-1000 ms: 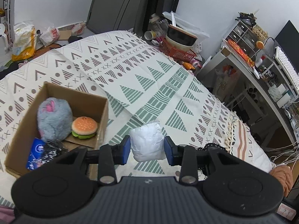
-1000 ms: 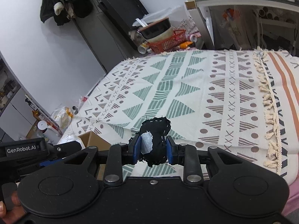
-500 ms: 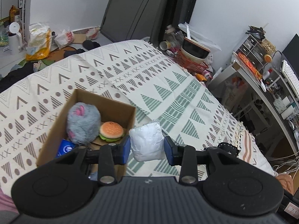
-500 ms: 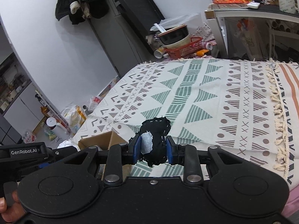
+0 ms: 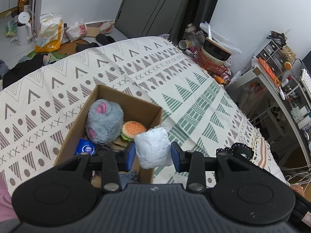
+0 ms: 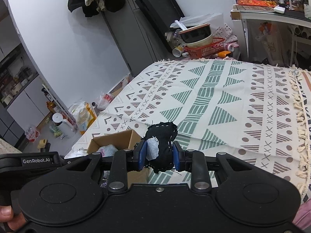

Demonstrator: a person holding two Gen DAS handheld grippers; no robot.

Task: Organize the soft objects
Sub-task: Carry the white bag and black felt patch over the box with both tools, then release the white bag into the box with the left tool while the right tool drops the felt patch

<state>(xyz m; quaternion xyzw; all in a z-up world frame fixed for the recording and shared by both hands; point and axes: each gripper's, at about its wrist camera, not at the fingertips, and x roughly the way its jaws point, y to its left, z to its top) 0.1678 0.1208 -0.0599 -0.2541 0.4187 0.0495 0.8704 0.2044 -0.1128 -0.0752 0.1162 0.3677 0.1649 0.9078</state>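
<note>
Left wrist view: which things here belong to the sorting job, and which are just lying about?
Job:
white soft bundle in left gripper
black fabric piece in right gripper
cardboard box
grey plush
burger toy

Lying about:
red basket
yellow bag
white kettle

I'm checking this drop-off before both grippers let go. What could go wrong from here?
The white padded pouch in the left gripper sits over the cardboard box's near corner, so it may catch the rim and fall outside. The box already holds a gray plush and burger toy, leaving little room. The right gripper's black cloth bundle looks short of the box.
</note>
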